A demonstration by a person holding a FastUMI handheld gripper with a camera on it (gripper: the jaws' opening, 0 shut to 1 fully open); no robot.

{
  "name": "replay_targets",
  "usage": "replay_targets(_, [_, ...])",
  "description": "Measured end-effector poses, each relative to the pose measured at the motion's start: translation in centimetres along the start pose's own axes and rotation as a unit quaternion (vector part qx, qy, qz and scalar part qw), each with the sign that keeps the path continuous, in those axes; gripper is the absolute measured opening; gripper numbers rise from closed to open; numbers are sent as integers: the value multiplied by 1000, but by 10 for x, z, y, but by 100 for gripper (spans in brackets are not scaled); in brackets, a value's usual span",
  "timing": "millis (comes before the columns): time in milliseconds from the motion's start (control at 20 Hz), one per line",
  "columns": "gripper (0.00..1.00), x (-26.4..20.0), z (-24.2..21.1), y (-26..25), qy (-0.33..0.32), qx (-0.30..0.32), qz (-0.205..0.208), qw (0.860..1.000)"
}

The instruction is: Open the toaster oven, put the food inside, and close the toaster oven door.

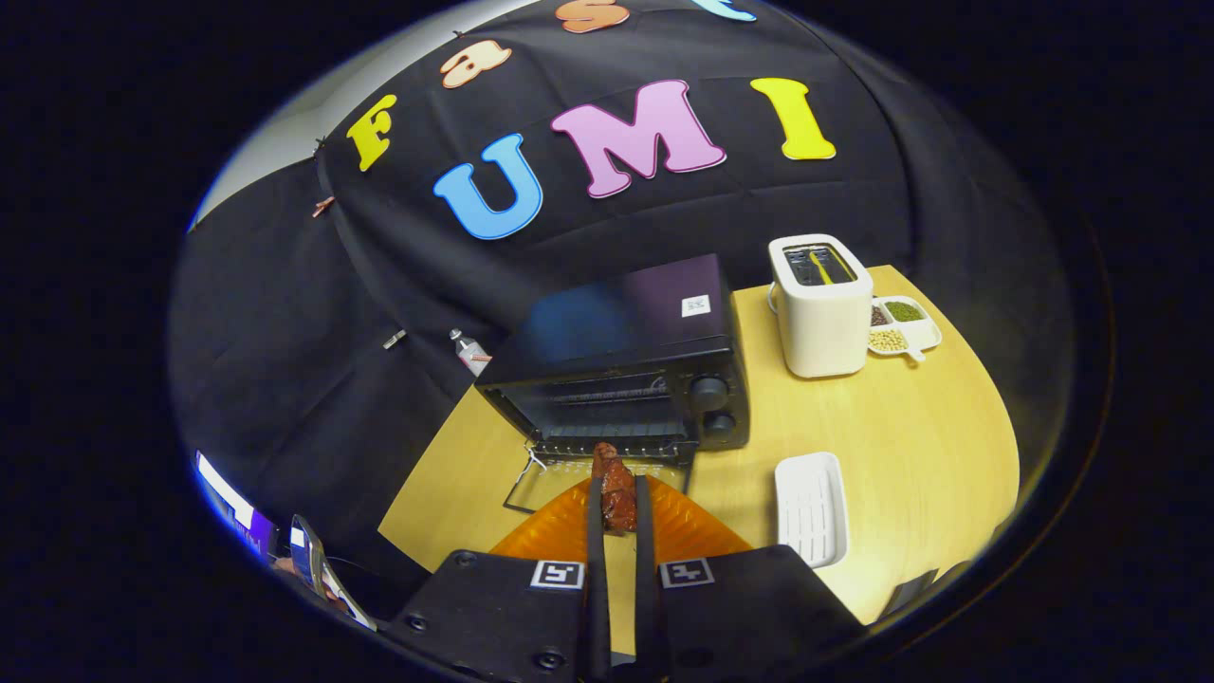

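Gripper [616, 498] fingers clamped on reddish-brown food [616, 489], held above orange plate [683, 531], just before the black toaster oven [626, 379] w/ door [550, 484] open. White toaster [820, 308], sectioned bean dish [906, 324] & white tray [811, 507] sit right on desk [910, 446].

A black toaster oven [626, 379] is sitting on a yellow-tan table [910, 455] beside a white toaster [818, 313], reddish-brown food [616, 489] and a ribbed white tray [811, 507].

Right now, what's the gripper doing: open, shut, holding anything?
Gripper: shut on the reddish-brown food piece, held just ahead of the open toaster oven, above its lowered door.
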State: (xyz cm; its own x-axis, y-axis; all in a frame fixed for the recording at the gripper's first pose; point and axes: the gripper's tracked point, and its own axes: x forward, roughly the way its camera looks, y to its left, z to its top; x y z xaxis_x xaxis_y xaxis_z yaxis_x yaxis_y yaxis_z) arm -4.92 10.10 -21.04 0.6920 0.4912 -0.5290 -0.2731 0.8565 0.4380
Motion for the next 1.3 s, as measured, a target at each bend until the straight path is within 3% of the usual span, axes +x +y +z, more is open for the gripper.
replay_targets(450, [14,75,-17,36,-3,62,-4,998])
replay_targets(1100, [14,149,-19,19,-18,102,-43,994])
replay_targets(1300, [14,175,-8,22,-43,138,-28,989])
